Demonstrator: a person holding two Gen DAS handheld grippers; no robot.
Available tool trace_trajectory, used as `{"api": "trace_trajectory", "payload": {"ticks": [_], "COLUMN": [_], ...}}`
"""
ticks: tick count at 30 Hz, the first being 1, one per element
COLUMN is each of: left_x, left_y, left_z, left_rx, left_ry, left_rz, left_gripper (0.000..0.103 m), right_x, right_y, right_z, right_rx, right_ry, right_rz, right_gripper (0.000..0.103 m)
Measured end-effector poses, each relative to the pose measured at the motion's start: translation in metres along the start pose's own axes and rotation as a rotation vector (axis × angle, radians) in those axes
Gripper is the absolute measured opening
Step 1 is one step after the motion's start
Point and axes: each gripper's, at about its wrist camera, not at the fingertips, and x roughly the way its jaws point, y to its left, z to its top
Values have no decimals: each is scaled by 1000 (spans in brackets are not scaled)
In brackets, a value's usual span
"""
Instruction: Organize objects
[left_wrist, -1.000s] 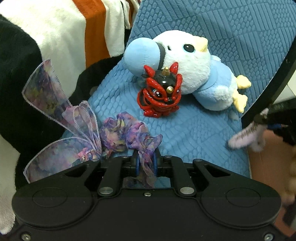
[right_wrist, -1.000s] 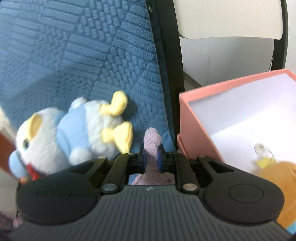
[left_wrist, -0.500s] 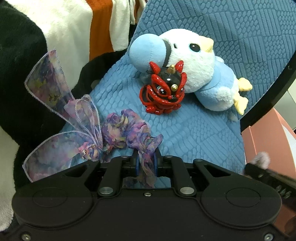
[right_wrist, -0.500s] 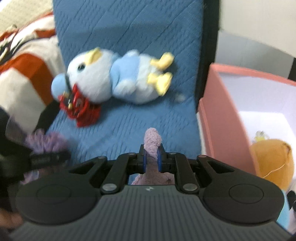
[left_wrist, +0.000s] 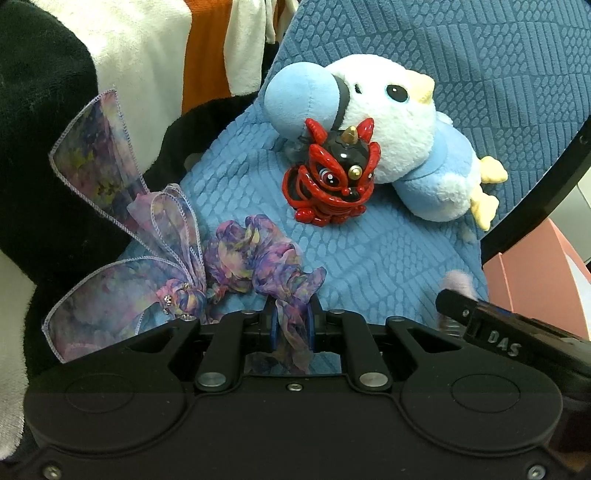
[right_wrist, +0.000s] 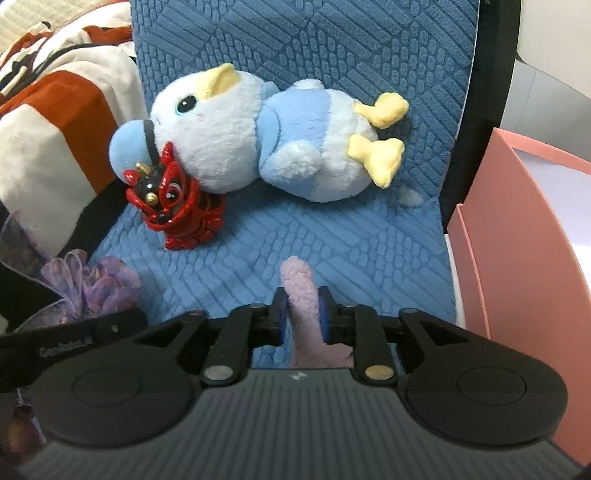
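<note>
Left tongs (left_wrist: 291, 325): pressed together, pinching a fold of the floral scrunchie (left_wrist: 258, 258).
Scrunchie handling: judged light, limp, sheer; its bow tails (left_wrist: 99, 173) trail left of the tongs, so a grip on the gathered ruffle suits better than on the tails.
Lion figurine (left_wrist: 332, 181): ahead of the left tongs, touching the plush bird (left_wrist: 391, 147); looks hard, glossy, perhaps chippable.
Right tongs (right_wrist: 302, 317): closed on a fuzzy lilac piece (right_wrist: 297, 284), soft and squashable.
Pink box (right_wrist: 524, 229): just right of the right tongs.
Writing: "DAS" on the right tool's side, seen from the left wrist; the blurred lettering on the left tool, seen from the right wrist, is unreadable.
</note>
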Motion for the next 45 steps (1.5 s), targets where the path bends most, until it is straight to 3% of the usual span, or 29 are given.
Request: {"api": "trace_trajectory", "payload": {"ticks": [1,3,5,9,18,23,26,28,30,34,35,37,38,45], "left_x": [0,0,0,0,-1,-1,-6,-12,-19,-36,-39,-40,-39,-14], "left_y": [0,0,0,0,-2,-10,-14,-16,-19,-24,-24,-26,-26,-23], "left_z": [0,0,-1,-2,-4,-4,-3,-2,-3,-4,-5,-5,-5,-7], "left_rx": [-3,-1,0,-4,-24,7,30,43,70,130,138,159,165,175], "left_ry": [0,2,5,10,26,35,14,-6,-38,-113,-132,-147,-146,-41], "left_rz": [-1,-2,-3,-6,-91,-110,-86,-72,-40,28,41,84,107,177], "left_gripper": [13,13,13,13,12,13,24,40,46,79,83,84,86,88], "right_x": [-5,-12,-15,-12,9,12,10,8,8,15,17,22,26,23], "right_y": [-1,-4,-8,-14,-25,-28,-27,-27,-26,-16,-14,-16,-19,-28], "right_z": [0,1,1,3,0,-2,-4,-4,-4,-4,-5,-6,-6,5], "right_rx": [12,31,47,68,145,174,174,182,177,100,85,96,114,153], "right_ry": [-16,-41,-52,-34,37,60,67,66,69,94,101,120,138,139], "right_rz": [3,-3,-15,-58,-84,-38,-19,4,22,-11,-21,-19,-13,-8], "right_gripper": [34,52,63,75,75,75,75,75,75,75,75,64,54,50]}}
